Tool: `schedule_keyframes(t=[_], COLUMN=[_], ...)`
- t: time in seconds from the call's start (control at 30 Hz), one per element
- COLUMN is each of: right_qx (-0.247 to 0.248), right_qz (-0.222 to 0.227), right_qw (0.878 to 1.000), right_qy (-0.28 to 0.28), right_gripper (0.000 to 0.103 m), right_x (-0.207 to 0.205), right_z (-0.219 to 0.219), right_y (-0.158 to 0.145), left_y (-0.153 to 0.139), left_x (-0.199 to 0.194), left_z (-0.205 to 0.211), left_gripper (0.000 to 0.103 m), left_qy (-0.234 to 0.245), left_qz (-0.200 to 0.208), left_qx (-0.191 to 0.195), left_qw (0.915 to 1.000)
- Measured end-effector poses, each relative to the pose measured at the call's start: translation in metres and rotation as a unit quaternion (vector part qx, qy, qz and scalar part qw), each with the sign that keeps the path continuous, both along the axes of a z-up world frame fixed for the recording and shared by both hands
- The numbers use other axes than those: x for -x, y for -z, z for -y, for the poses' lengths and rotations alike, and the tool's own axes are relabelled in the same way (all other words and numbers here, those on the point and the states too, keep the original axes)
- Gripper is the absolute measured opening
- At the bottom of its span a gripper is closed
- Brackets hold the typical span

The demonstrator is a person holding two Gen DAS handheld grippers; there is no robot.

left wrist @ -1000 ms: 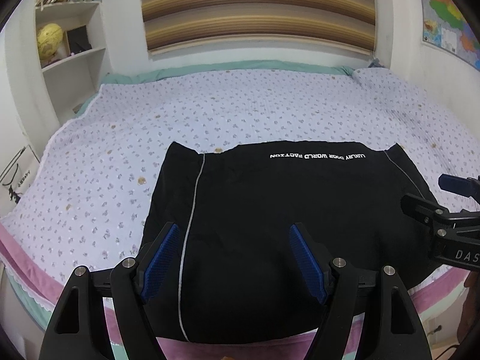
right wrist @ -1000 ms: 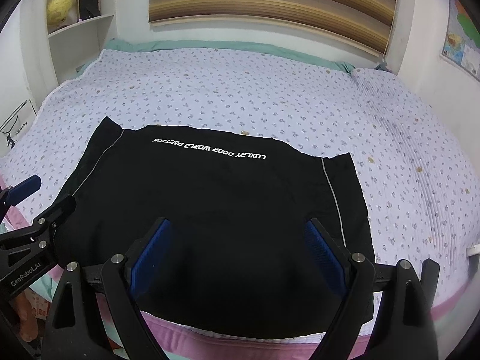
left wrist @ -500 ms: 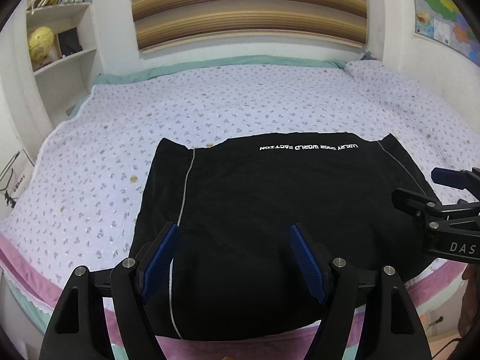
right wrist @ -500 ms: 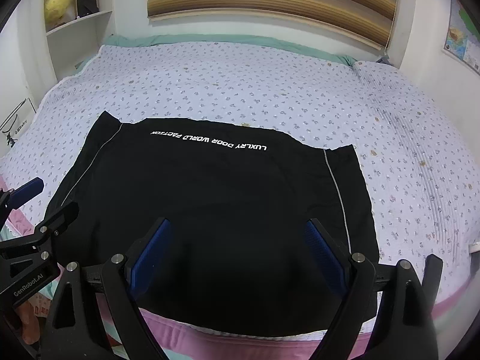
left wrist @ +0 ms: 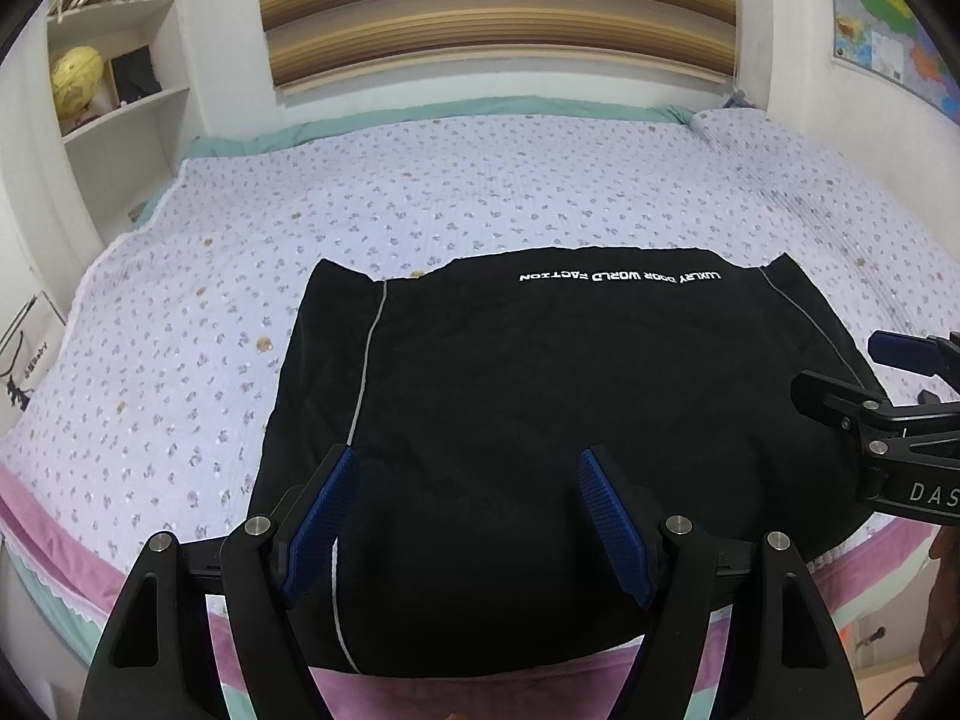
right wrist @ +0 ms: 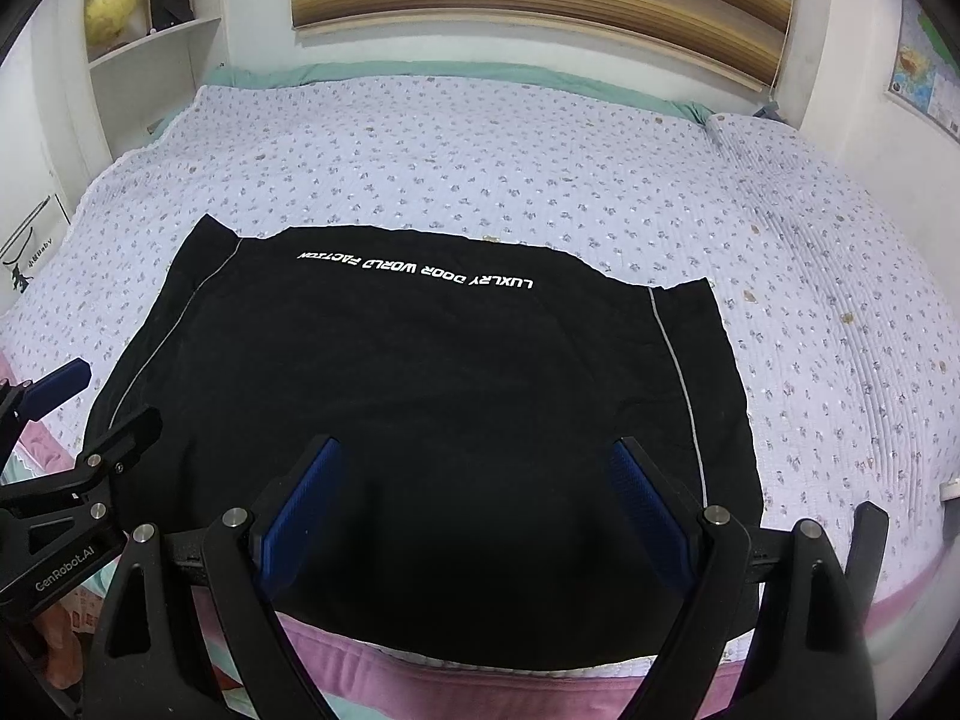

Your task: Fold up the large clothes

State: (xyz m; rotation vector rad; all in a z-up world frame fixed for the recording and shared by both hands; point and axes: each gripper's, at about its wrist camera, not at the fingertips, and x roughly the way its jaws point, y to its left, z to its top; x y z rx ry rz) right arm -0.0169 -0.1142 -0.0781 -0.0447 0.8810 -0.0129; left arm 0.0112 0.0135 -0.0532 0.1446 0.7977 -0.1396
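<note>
A black garment (left wrist: 540, 396) with white lettering and thin grey side stripes lies flat and folded on the bed, its near edge at the bed's front edge. It also shows in the right wrist view (right wrist: 420, 396). My left gripper (left wrist: 468, 498) is open and empty, held above the garment's near left part. My right gripper (right wrist: 480, 492) is open and empty, above the garment's near middle. The right gripper shows at the right edge of the left wrist view (left wrist: 888, 396). The left gripper shows at the left edge of the right wrist view (right wrist: 72, 414).
The bed (left wrist: 510, 192) has a lilac flowered cover with a pink border at the front (right wrist: 510, 690). A white shelf unit (left wrist: 114, 84) with a yellow globe stands at the back left. A striped blind (left wrist: 498, 6) hangs behind; a map (left wrist: 888, 18) is at the right.
Both grippers have drawn back and up a little from the garment, so it looks smaller and farther. Both stay open. The garment has not moved.
</note>
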Motion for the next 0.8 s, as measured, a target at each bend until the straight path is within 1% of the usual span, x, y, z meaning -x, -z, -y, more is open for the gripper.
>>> schedule_keyframes(t=[0.27, 0.57, 0.7, 0.8], right_qx=[0.001, -0.001, -0.003, -0.004], right_qz=[0.000, -0.004, -0.005, -0.006], right_qw=[1.000, 1.000, 1.000, 1.000], right_qy=[0.000, 0.001, 0.002, 0.002], right_gripper=[0.091, 0.091, 0.091, 0.091], right_x=[0.0000, 0.0002, 0.0006, -0.0002], right_z=[-0.0002, -0.0005, 0.0012, 0.0028], right_y=[0.0003, 0.0024, 0.0031, 0.0038], left_y=[0.0006, 0.0007, 0.0019, 0.0017], left_x=[0.0010, 0.0026, 0.0039, 0.0047], left_z=[0.0004, 0.0034, 0.0050, 0.0068], left_gripper=[0.077, 0.077, 0.077, 0.077], left_qy=[0.004, 0.007, 0.019, 0.018], left_qz=[-0.003, -0.003, -0.009, -0.004], left_qx=[0.006, 0.003, 0.009, 0.000], left_qw=[1.0000, 1.0000, 0.9997, 0.9998])
